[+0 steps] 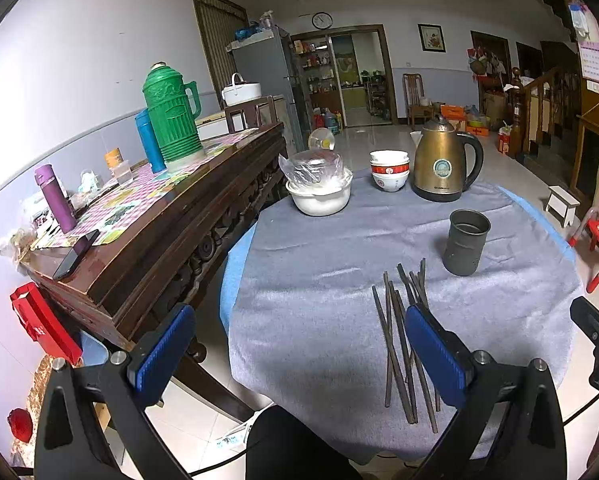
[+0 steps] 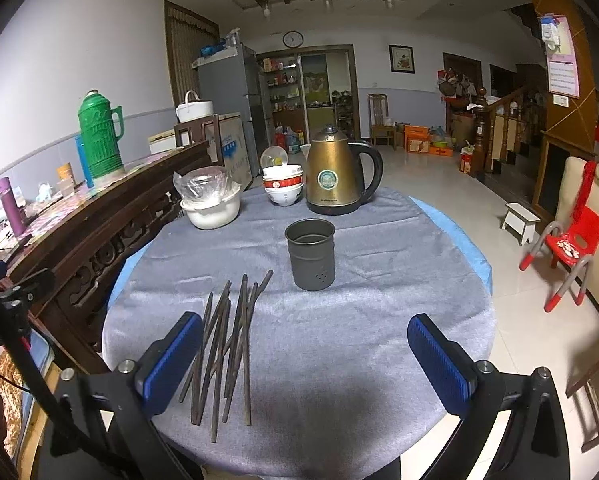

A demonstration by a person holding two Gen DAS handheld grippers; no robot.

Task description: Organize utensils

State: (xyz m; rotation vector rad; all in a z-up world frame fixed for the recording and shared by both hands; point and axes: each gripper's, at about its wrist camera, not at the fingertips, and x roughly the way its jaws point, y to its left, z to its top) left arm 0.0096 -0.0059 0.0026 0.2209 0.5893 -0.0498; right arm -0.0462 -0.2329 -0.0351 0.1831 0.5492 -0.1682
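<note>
Several dark chopsticks (image 1: 403, 344) (image 2: 227, 344) lie in a loose heap on the grey cloth of the round table (image 1: 319, 280) (image 2: 359, 340). A dark metal holder cup (image 1: 465, 242) (image 2: 310, 254) stands upright just beyond them. My left gripper (image 1: 299, 324) hovers open above the table's near left part, its right finger over the heap. My right gripper (image 2: 305, 334) hovers open to the right of the heap, nothing between its blue pads.
At the table's far side stand a bronze kettle (image 1: 443, 164) (image 2: 339, 176), stacked bowls (image 1: 389, 176) (image 2: 283, 186) and a white bowl with plastic wrap (image 1: 319, 192) (image 2: 211, 204). A dark wooden sideboard (image 1: 159, 232) with a green thermos (image 1: 171, 114) flanks the left. A red chair (image 2: 571, 248) stands right.
</note>
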